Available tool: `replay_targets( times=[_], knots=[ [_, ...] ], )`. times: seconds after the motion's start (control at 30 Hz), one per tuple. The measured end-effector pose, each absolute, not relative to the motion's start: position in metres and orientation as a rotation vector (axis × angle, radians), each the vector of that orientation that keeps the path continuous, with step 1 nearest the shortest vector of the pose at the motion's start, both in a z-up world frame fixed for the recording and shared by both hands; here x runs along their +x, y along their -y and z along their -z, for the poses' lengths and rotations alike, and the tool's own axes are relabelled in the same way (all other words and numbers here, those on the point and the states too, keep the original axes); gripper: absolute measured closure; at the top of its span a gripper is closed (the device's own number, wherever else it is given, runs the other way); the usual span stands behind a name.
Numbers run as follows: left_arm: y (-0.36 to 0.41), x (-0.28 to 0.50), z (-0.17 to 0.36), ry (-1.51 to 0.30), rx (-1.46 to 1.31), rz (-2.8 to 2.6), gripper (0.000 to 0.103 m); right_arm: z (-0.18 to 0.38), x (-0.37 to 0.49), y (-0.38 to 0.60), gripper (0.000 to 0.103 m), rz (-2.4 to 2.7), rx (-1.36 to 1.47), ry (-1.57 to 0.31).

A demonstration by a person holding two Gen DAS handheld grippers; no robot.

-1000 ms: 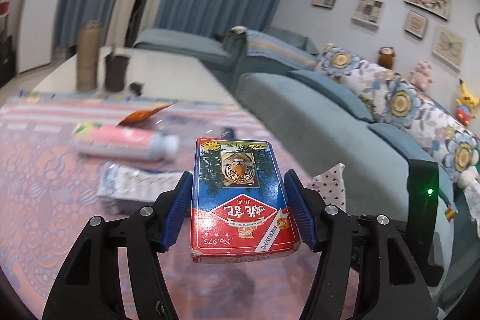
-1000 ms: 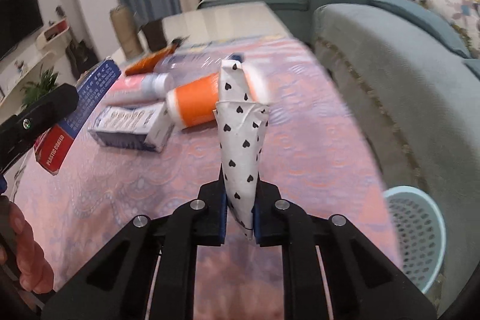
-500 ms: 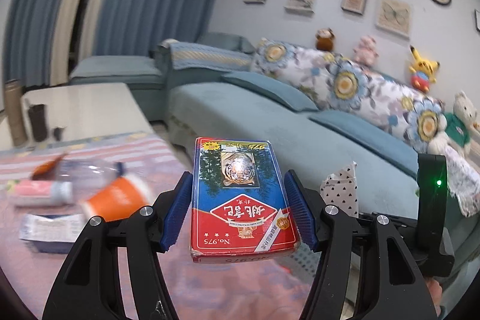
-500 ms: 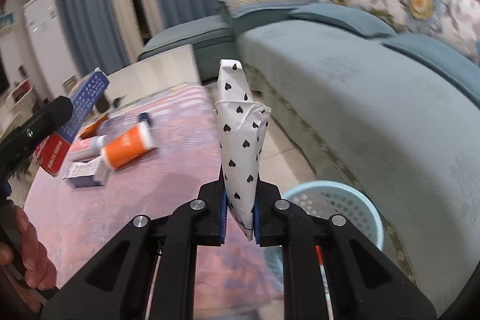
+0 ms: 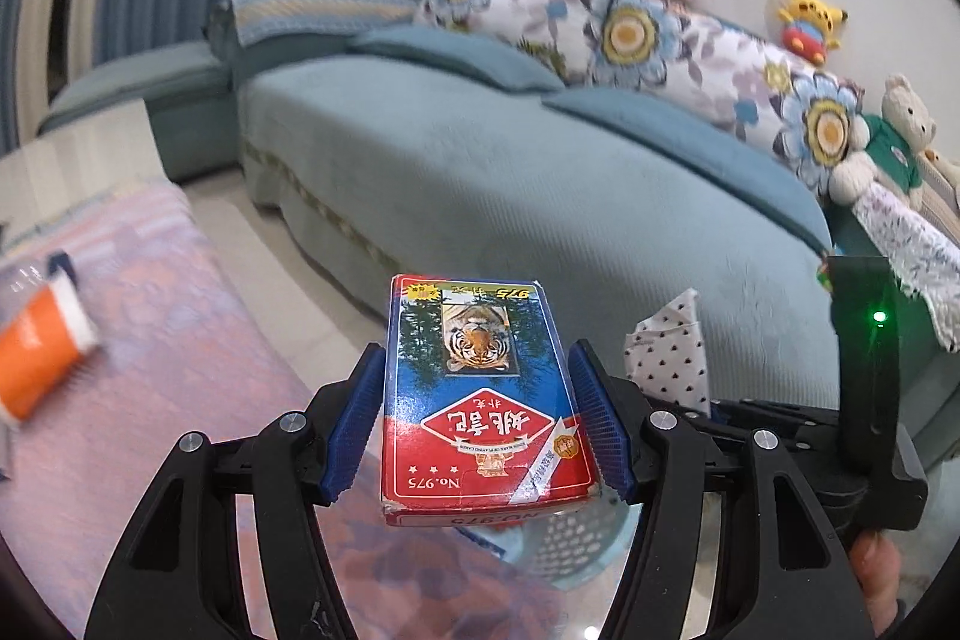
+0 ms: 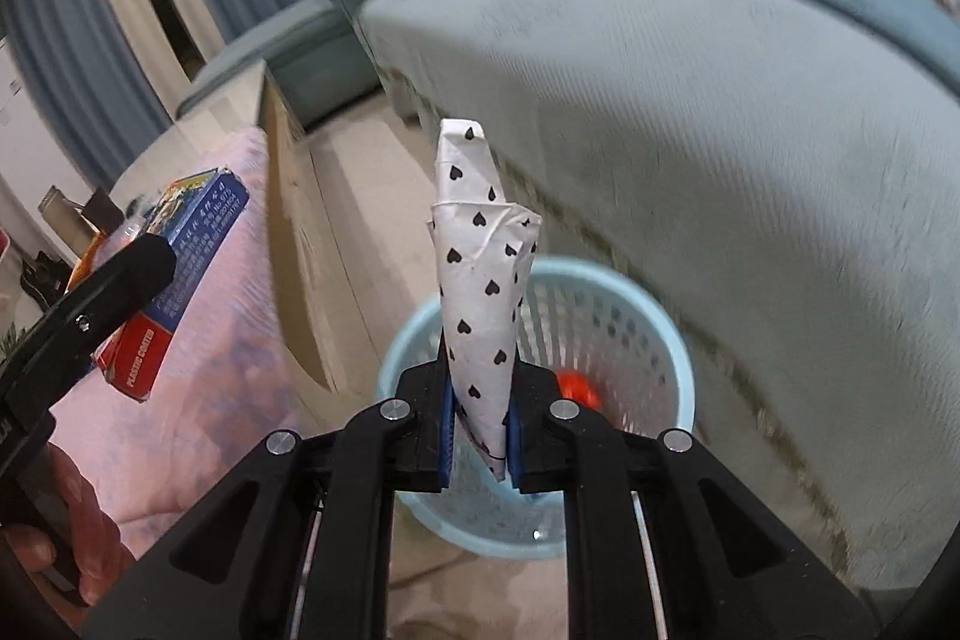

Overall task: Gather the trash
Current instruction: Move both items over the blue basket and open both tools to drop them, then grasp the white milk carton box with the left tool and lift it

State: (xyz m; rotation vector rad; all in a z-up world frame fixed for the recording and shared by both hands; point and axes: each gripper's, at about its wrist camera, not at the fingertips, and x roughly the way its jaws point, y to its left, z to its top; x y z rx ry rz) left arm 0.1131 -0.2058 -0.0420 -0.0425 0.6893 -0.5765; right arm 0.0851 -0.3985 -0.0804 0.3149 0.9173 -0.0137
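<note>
Heart-print paper cone (image 6: 480, 280) stands upright, long axis pointing up, pinched in the right tongs (image 6: 478, 433) above the pale-blue basket (image 6: 672, 340). Beside the basket, left tongs (image 5: 477, 421) clamp a playing-card box (image 5: 483, 388) lengthwise; the basket's contents are blurred.

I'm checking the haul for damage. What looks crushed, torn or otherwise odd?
The heart-print paper cup in the right tool is crushed flat and creased. The card box in the left tool looks intact, only scuffed at its near edge.

Even indoor light, motion-blurred surroundings (fisheye-warped)
</note>
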Motion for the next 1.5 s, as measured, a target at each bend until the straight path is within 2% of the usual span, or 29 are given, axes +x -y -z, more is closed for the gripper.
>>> replay_targets(
  times=[0.13,0.3,0.37,0.43,0.53,0.7,0.83,1.1,1.37,1.5],
  knots=[
    [0.214,0.121,0.064,-0.763,-0.055,0.607,0.043,0.109,0.093,0.406,0.092,0.038,0.323,-1.025],
    [0.218,0.126,0.080,-0.827,-0.072,0.625,0.044,0.123,0.098,0.402,0.091,0.041,0.324,-1.070],
    [0.217,0.125,0.079,-0.813,-0.064,0.608,0.042,0.128,0.100,0.403,0.084,0.042,0.335,-1.087],
    [0.215,0.125,0.075,-0.807,-0.063,0.608,0.036,0.131,0.102,0.405,0.068,0.036,0.371,-1.092],
    [0.212,0.123,0.071,-0.798,-0.062,0.602,0.035,0.129,0.100,0.409,0.049,0.050,0.380,-1.084],
    [0.206,0.122,0.069,-0.791,-0.061,0.600,0.035,0.128,0.097,0.411,0.038,0.079,0.376,-1.081],
    [0.199,0.120,0.065,-0.779,-0.063,0.590,0.035,0.129,0.098,0.408,0.023,0.112,0.344,-1.092],
    [0.180,0.119,0.054,-0.750,-0.083,0.577,0.035,0.124,0.100,0.402,0.022,0.111,0.339,-1.075],
    [0.141,0.109,0.022,-0.679,-0.099,0.517,0.035,0.058,0.089,0.361,0.022,-0.019,0.291,-0.873],
    [0.090,0.101,-0.002,-0.626,-0.136,0.457,0.035,0.021,0.083,0.318,0.022,-0.113,0.224,-0.758]
  ],
)
